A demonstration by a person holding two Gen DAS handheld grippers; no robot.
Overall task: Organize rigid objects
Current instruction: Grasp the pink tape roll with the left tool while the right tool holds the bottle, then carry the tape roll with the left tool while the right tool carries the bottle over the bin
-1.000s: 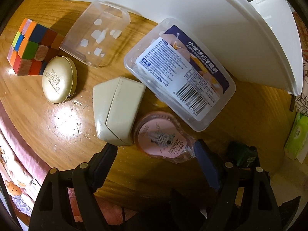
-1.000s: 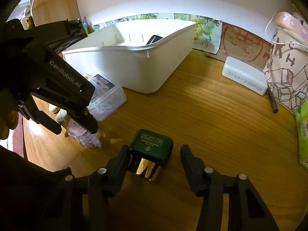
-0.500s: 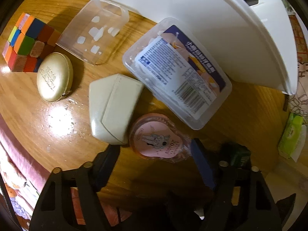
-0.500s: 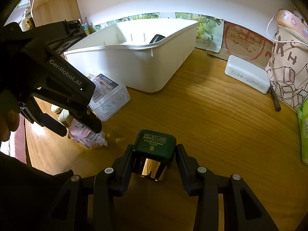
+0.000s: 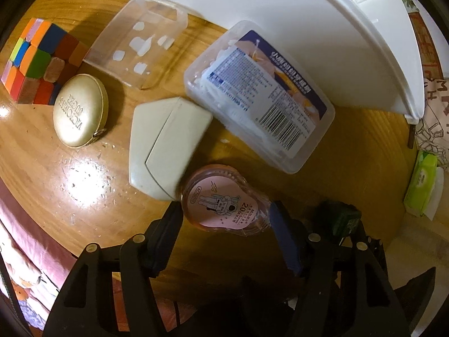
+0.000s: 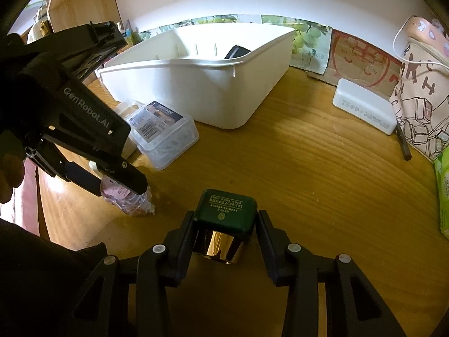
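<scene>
The pink correction-tape dispenser (image 5: 224,200) lay flat on the desk (image 5: 350,146), just beside the beige case (image 5: 165,146), and the left hand-held gripper (image 5: 224,219) pinched it from both sides, probably because its narrow flanks gave the pads a firm hold. The green-capped bottle (image 6: 226,210) stood upright on the near part of the desk, and the right hand-held gripper (image 6: 226,224) was pressed against the sides of its cap, a grip that should keep the bottle vertical when it is lifted. Both things were on the wood and not yet raised, as far as I could judge.

Farther away stood the white bin (image 6: 196,84), with one dark object already inside; it was likely the place for all rigid items. Between the bin and the dispenser lay the clear box with a label (image 5: 261,95), touching the beige case. To the far left were the gold round tin (image 5: 80,111), the colour cube (image 5: 36,61) and an empty clear lid (image 5: 140,39), still waiting on the desk.
</scene>
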